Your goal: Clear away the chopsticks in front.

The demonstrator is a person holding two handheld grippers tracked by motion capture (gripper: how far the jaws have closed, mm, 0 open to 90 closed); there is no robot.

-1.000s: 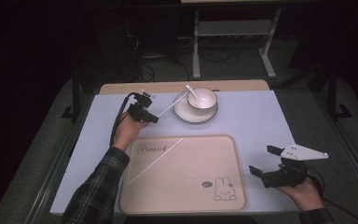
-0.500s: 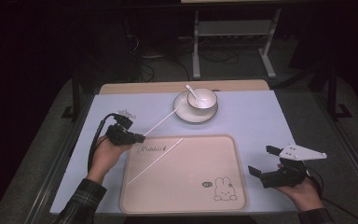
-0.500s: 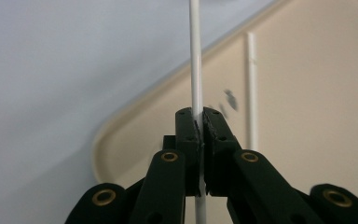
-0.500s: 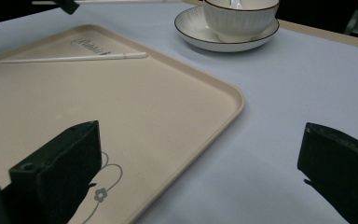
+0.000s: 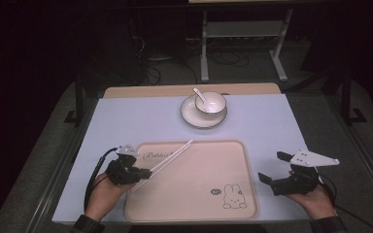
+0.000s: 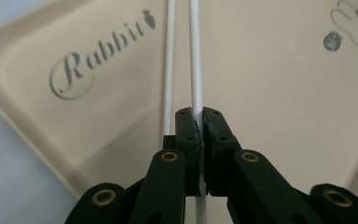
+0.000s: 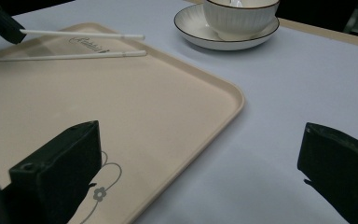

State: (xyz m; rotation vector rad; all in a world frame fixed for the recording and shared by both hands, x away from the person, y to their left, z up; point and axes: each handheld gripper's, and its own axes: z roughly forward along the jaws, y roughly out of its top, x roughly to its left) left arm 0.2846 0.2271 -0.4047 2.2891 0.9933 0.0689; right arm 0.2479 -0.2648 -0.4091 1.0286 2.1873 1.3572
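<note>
The left gripper (image 6: 199, 128) is clamped on a white chopstick (image 6: 195, 56), just above the beige rabbit tray (image 5: 194, 204). Just beside its jaws the second chopstick (image 6: 169, 65) already rests on the tray, so only setting this one down remains. The right gripper (image 5: 278, 168) waits wide open and empty, beyond the tray's other edge.

Two thin white chopsticks are seen at the tray's left part. One chopstick (image 6: 195, 60) is clamped near its end and held just above the tray – slanting toward the far right. The other chopstick (image 6: 168, 70) lies beside it, nearly parallel.
</note>
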